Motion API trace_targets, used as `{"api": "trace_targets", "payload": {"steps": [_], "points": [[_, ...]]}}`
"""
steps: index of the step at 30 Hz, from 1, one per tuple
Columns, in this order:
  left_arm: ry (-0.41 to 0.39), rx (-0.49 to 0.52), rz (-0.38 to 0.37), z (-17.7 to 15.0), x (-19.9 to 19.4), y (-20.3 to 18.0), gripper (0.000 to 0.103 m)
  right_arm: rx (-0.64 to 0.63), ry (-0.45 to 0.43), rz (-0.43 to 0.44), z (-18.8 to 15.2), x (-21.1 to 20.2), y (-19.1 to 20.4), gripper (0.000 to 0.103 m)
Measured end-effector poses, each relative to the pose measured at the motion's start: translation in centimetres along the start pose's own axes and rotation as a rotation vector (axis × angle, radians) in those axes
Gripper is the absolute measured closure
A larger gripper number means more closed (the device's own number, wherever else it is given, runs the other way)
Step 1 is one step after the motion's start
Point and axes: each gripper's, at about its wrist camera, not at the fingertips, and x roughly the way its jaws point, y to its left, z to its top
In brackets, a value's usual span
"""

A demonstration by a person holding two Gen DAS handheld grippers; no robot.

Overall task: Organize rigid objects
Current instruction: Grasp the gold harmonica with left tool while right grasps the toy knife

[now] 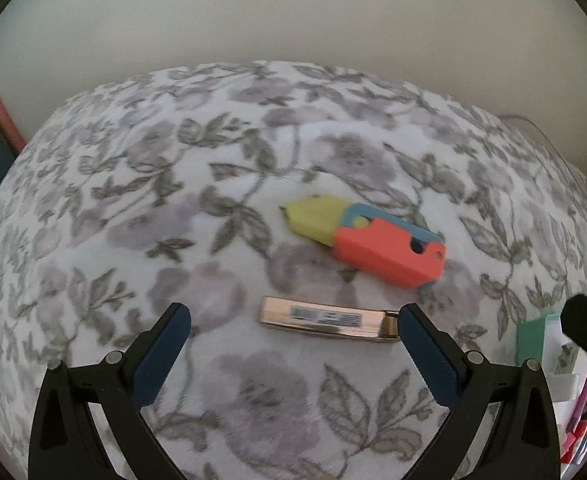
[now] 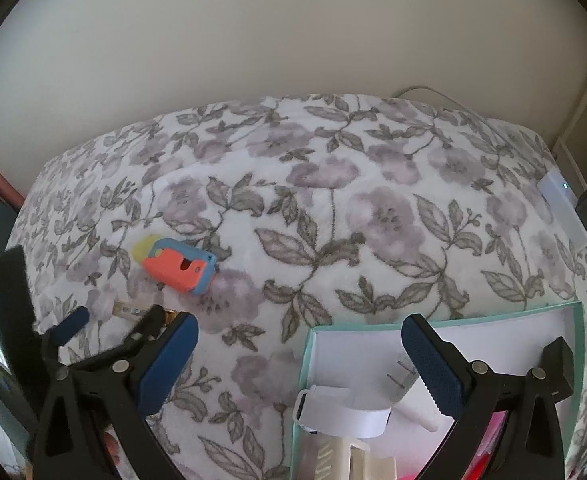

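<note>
Lying between the wide-spread, empty left gripper (image 1: 293,320) fingers: a shiny, possibly metal bar (image 1: 327,321); right gripper (image 2: 299,332) likewise agape, empty.

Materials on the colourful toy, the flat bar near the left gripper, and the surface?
Toy: matte plastic, probably 3D-printed; flat solid colours, blocky edges.
Flat bar: looks like polished metal, gold-toned; mirror-like sheen, barcode sticker.
Blanket: plush floral fabric; fuzzy nap, soft folds.
</note>
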Motion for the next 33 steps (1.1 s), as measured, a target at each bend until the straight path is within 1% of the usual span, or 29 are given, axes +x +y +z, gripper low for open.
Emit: {"api": "trace_targets", "payload": {"steps": [1, 4, 9, 13, 17, 18, 21, 22, 27, 30, 33], "points": [[0.008, 0.011, -0.006, -0.1, 0.3, -0.3, 0.0, 0.001, 0.002, 0.0, 0.1, 0.1, 0.0, 0.0], [-0.004, 0.016, -0.034, 0.0, 0.5, -0.5, 0.0, 0.002, 0.005, 0.004, 0.3, 0.2, 0.1, 0.0], [0.001, 0.034, -0.064, -0.2, 1.0, -0.8, 0.0, 0.003, 0.01, 0.002, 0.5, 0.5, 0.4, 0.0], [-0.008, 0.072, -0.047, -0.4, 1.3, -1.2, 0.0, -0.005, 0.021, 0.002, 0.7, 0.8, 0.8, 0.0], [-0.014, 0.069, -0.056, -0.4, 1.5, -1.0, 0.0, -0.005, 0.036, 0.013, 1.0, 1.5, 1.3, 0.0], [-0.017, 0.07, -0.058, -0.4, 1.5, -1.0, 0.002, -0.009, 0.038, 0.016, 1.0, 1.6, 1.5, 0.0], [-0.029, 0.085, -0.076, -0.4, 1.3, -1.0, 0.017, -0.023, 0.042, 0.015, 1.3, 2.1, 2.2, 0.0], [-0.032, 0.088, -0.084, -0.4, 1.2, -1.0, 0.02, -0.03, 0.044, 0.012, 1.4, 2.2, 2.5, 0.0], [-0.032, 0.094, -0.093, -0.3, 1.1, -0.7, 0.02, -0.047, 0.051, 0.007, 1.7, 2.7, 3.3, 0.0], [-0.027, 0.095, -0.079, -0.3, 1.1, -0.2, 0.02, -0.055, 0.054, 0.003, 1.9, 3.1, 3.7, 0.0], [-0.003, 0.068, -0.047, -0.2, 1.0, 1.2, 0.02, -0.071, 0.059, 0.001, 2.1, 3.5, 4.4, 0.0]]}}
